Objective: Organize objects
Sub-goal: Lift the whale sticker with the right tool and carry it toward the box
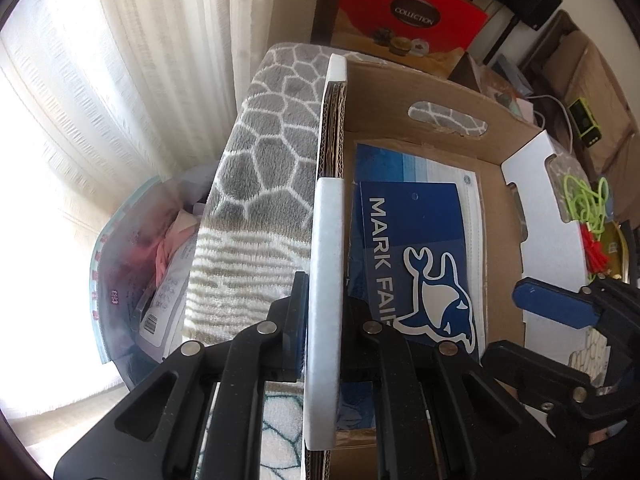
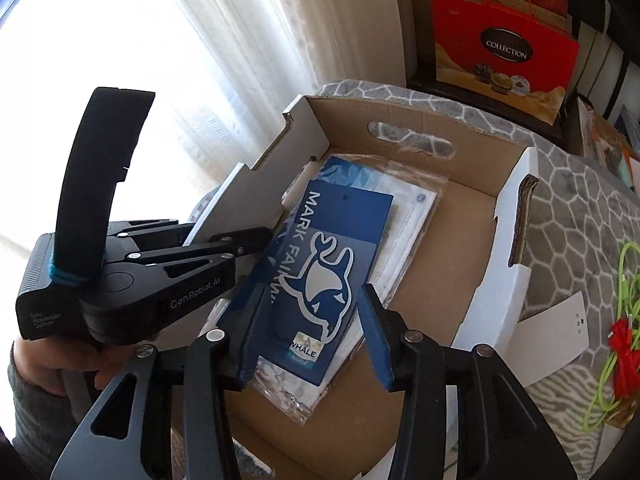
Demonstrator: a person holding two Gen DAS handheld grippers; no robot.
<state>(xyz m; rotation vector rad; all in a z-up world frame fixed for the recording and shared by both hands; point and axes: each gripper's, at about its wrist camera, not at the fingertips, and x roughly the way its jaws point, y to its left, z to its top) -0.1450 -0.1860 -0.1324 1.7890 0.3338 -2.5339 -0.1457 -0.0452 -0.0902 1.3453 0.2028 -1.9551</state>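
I have the left gripper [image 1: 325, 320] clamped tight on the white-edged side wall of the cardboard box [image 1: 424, 128], which I judge is there to steady the box while things go in. The box sits on a surface draped with a grey pebble-patterned fleece blanket [image 1: 264, 136], not a desk as far as I can tell. The right gripper [image 2: 310, 320] hangs over the box with its jaws apart, one blue finger on either side of the blue "MARK FAIRWHALE" card [image 2: 332, 264] without pressing it, so I read the card as laid down and released. That card lies flat on a clear packet of face masks [image 2: 412, 216] on the box floor, toward the wall I am holding. Outside the box, near the blanket's right edge, a green cord [image 2: 624, 276] and a red bundle [image 2: 626, 356] lie beside a white tag [image 2: 556, 332]; these look like the next things to gather.
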